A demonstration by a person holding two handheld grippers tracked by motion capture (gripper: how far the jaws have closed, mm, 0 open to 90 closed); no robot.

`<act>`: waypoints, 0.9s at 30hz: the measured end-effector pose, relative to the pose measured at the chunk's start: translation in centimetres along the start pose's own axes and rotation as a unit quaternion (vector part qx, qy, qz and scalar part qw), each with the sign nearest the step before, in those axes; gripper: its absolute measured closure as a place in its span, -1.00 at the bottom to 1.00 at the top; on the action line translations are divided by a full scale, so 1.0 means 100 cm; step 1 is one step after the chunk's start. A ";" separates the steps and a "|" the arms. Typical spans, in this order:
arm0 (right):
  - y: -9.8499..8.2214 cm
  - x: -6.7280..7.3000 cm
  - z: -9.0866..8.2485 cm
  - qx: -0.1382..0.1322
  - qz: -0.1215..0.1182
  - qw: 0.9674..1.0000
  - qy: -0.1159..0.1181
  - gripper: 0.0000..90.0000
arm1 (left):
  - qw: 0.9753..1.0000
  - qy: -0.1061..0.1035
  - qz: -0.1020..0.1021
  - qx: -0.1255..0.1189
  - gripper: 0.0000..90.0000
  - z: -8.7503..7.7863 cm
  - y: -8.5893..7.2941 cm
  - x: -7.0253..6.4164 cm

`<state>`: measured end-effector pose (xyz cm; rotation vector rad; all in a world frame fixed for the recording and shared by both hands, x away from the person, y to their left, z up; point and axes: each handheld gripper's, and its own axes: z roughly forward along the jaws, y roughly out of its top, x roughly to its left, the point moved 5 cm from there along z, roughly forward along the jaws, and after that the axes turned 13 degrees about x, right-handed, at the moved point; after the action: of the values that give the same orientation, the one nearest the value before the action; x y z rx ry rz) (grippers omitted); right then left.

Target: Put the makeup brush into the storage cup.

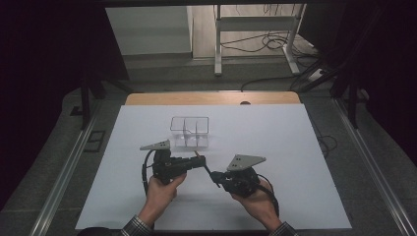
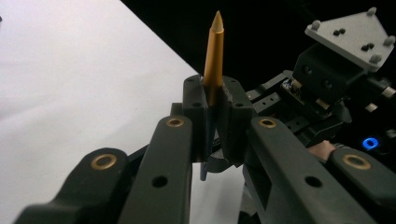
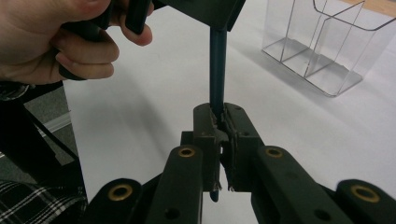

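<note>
L gripper [image 2: 212, 100]: jaws clamped tight on a pencil [image 2: 214, 56], pads pressing both sides of the shaft. In the left gripper view the orange sharpened end sticks up well past the jaw tips, point free in the air; the dark blue-grey shaft runs down btwn the jaws and shows again below them. In the high view the L gripper [image 1: 199, 161] points right, toward the middle of the table, w/ the orange tip just visible at its jaw end.

R gripper [image 3: 222, 130]: also clenched on the same pencil, at the other end. In the right gripper view the dark shaft rises straight up from btwn its pads to the L gripper's jaws above, w/ the person's left hand [image 3: 60, 39] wrapped round that gripper's handle. A short stub of shaft pokes out under the pads. In the high view the R gripper [image 1: 216, 181] points up-left, so the two jaw ends meet near mid-table and the pencil bridges them, off the surface.

Beyond: clear plastic organizer [image 1: 190, 131] w/ divided compartments stands on the white table sheet [image 1: 295, 147], just behind the L gripper, apart from the pencil. Bare wood table edge [image 1: 211, 98] at the far side.
</note>
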<state>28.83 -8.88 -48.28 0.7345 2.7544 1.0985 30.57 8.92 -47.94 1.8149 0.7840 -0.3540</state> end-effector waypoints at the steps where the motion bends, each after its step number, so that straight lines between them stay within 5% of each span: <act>1: 0.000 0.000 0.000 -0.001 0.002 1.000 0.002 0.85 | 1.000 0.001 0.001 0.001 0.86 0.000 0.000 0.000; 9: -0.003 -0.003 -0.001 0.004 0.007 1.000 0.002 0.64 | 0.999 0.034 0.014 0.009 0.86 -0.003 -0.002 0.001; 27: -0.014 -0.014 -0.013 0.013 0.026 1.000 0.000 0.33 | 0.997 0.064 0.031 0.015 0.86 -0.010 -0.002 0.001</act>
<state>29.18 -11.20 -48.41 0.8149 2.7704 1.0728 30.35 9.93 -47.74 1.9010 0.8117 -0.2113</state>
